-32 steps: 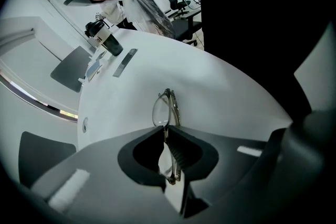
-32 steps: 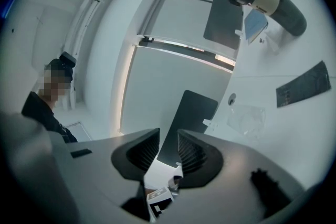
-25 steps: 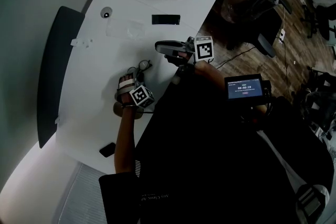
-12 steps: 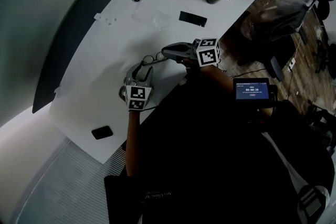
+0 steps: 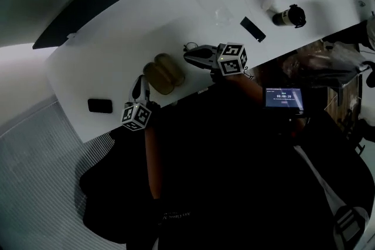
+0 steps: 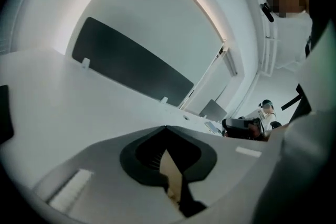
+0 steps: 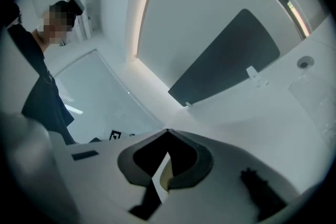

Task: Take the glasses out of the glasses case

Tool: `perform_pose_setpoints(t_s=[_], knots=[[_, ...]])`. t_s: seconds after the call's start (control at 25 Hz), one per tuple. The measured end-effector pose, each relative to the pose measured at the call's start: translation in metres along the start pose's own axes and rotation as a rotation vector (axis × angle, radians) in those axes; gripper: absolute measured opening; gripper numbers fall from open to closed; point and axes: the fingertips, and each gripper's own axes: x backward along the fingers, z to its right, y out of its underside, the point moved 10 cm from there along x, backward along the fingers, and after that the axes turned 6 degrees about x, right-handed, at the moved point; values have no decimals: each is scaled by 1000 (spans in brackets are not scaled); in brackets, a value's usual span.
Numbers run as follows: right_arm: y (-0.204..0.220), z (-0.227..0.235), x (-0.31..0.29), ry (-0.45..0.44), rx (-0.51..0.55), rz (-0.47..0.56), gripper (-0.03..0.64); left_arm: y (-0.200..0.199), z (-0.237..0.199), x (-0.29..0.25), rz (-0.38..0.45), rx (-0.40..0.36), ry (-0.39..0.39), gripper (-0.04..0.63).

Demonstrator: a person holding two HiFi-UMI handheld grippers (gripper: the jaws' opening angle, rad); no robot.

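Gripper check: found L gripper (image 5: pixel 140 84) w/ jaws closed tip to tip, nothing between them in its own view (image 6: pixel 165 128). Found R gripper (image 5: pixel 188 55) likewise closed at the apex (image 7: pixel 168 131), no item seen in the gap. Logged glasses case (image 5: pixel 163 73) lying on the white desk (image 5: pixel 111 58), between the two grippers, just beside L tip; looked open, two tan halves side by side, interior apparently bare. Spotted a small dark item, prob. the glasses (image 5: pixel 190 45), right at R tip, apart from the case. Could not confirm whether pinched or just resting on the desk: too small in head view.

Handling est. (judgement only): rated glasses light, thin-framed, fragile at hinges and lenses, liable to slip or twist if taken by one temple. Recommended hold at the bridge or frame front, gentle pressure, lenses untouched. Rated case rigid, smooth-shelled, light enough to slide; advised bracing it w/ L gripper if nudged.
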Motion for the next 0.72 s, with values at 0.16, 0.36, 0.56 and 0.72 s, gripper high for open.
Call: perform_pose_setpoints(t_s=[0.16, 0.36, 0.56, 0.72], knots=[[11, 1, -29, -37, 12, -134, 6, 17, -22, 42, 29, 65, -77, 6], [27, 0, -60, -59, 86, -285, 6, 47, -43, 68, 68, 171, -94, 6], [37, -3, -65, -44, 57, -330, 6, 58, -45, 65, 24, 216, 7, 14], [35, -1, -69, -32, 61, -359, 6, 55, -42, 55, -25, 199, 23, 14]])
